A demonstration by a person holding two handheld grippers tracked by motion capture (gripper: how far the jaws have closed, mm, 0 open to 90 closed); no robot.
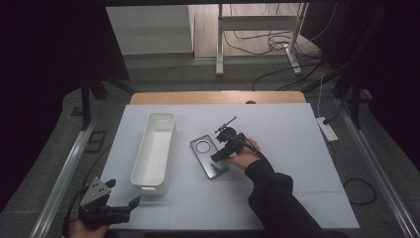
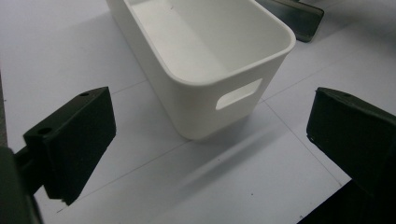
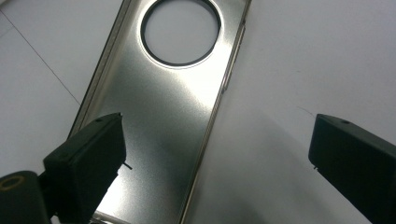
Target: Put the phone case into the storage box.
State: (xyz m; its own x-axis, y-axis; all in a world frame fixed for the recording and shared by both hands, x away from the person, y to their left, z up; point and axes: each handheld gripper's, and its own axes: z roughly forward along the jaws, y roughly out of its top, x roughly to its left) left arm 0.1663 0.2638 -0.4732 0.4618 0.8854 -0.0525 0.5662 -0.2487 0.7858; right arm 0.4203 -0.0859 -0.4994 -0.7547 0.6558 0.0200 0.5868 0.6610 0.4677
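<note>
A flat brushed-metal plate (image 1: 208, 155) (image 3: 159, 107) with a round hole near its far end lies on the white table sheet, right of a long white plastic bin (image 1: 154, 150) (image 2: 205, 42). My right gripper (image 1: 224, 152) (image 3: 217, 163) hovers over the plate's right edge, open, with one jaw above the metal and the other above the bare sheet. My left gripper (image 1: 121, 207) (image 2: 210, 144) rests open near the table's front left corner, facing the bin's near end and its handle slot. Nothing sits between either pair of jaws.
The white sheet (image 1: 297, 148) covers most of a wooden table (image 1: 218, 97). The bin is empty inside. A power strip (image 1: 327, 129) lies off the table's right side, and cables and a metal stand's legs (image 1: 257, 49) stand on the floor beyond.
</note>
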